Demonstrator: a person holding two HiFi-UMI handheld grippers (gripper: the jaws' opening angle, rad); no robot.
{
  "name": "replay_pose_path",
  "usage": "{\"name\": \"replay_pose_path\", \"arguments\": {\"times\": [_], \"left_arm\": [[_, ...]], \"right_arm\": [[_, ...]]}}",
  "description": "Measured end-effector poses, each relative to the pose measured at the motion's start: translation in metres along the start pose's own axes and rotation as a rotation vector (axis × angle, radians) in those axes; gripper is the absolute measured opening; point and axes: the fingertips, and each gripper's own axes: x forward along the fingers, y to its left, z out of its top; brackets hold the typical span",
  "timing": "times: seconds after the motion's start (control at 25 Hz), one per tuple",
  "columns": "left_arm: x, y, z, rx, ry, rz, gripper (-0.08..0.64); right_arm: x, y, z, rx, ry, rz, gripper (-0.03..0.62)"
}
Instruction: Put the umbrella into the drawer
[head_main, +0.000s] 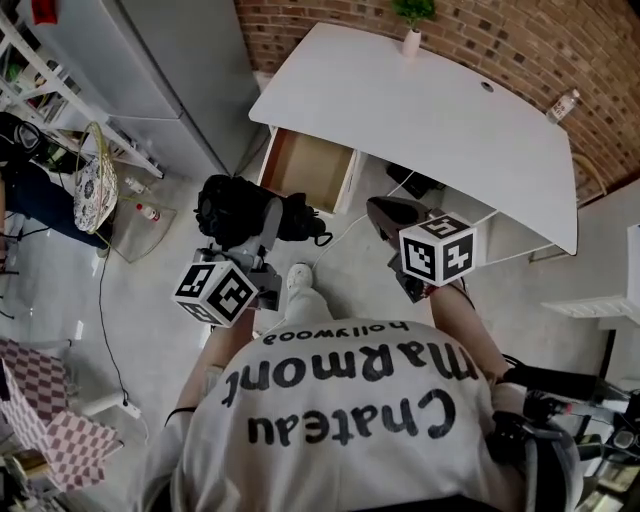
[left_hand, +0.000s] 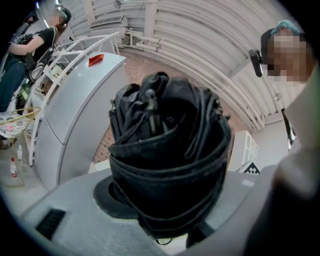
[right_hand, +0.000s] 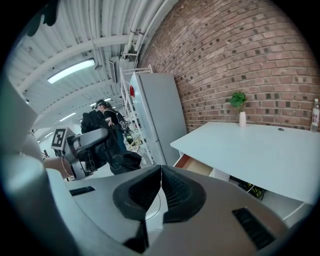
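Desk (head_main: 430, 110) drawer (head_main: 305, 165) open, bare; left claw (left_hand: 167, 200) clamps umbrella (left_hand: 165, 145).

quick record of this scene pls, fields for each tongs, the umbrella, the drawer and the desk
left tongs: shut on the umbrella
right tongs: jaws together, nothing between them
umbrella: black, folded up, held out in front of the person, not yet in the drawer
drawer: pulled open under the left end of the desk, looks empty
desk: white, against a brick wall
on desk: potted plant at the back, bottle near the right end
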Motion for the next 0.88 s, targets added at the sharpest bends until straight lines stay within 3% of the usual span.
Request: {"name": "replay_pose_path", "arguments": {"times": [0.12,0.44,0.88], "left_arm": [[0.030,0.022,-0.002,0.000,0.022,-0.005,0.264],[0.095,0.084,-0.013,0.025,0.067,-0.003,0.264],[0.169,0.154,-0.077,-0.021,0.191,0.035,0.264]], "right_arm": [[0.029,-0.016,0.004,-0.005,0.031,-0.016,0.014],[0.094,-0.055,0.003,0.100,0.078,-0.038,0.014],[0.164,-0.097,-0.013,0.149,0.142,-0.066,0.014]]}}
